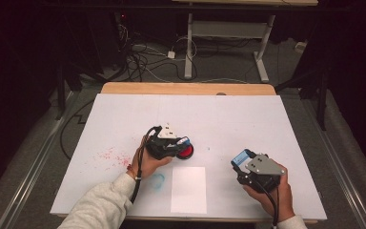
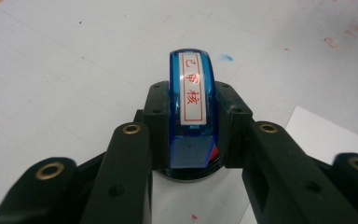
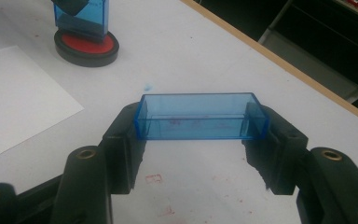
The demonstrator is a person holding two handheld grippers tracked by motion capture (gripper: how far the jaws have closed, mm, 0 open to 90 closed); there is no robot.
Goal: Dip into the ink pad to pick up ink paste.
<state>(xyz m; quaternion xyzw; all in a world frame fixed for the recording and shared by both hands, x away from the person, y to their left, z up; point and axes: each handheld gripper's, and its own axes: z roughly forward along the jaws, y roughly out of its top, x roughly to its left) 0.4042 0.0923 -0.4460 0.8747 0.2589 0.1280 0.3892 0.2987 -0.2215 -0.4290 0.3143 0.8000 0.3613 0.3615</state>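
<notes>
My left gripper (image 1: 180,144) is shut on a blue stamp (image 2: 191,93) whose white label bears red characters. The stamp stands upright on a round black ink pad (image 1: 187,152) with a red face; the right gripper view has the pad (image 3: 86,46) at its upper left with the stamp (image 3: 81,16) on it. At the right of the table, my right gripper (image 1: 240,163) is shut on a clear blue rectangular cap (image 3: 200,116), gripped by its two short ends and held just above the white tabletop. The cap (image 1: 242,156) points toward the pad.
A white sheet of paper (image 1: 188,189) lies near the front edge between the two hands. Red ink specks (image 1: 112,156) and a blue scribble (image 1: 157,180) mark the white table cover (image 1: 124,114). Beyond the wooden far edge (image 1: 186,88) are cables and desk legs.
</notes>
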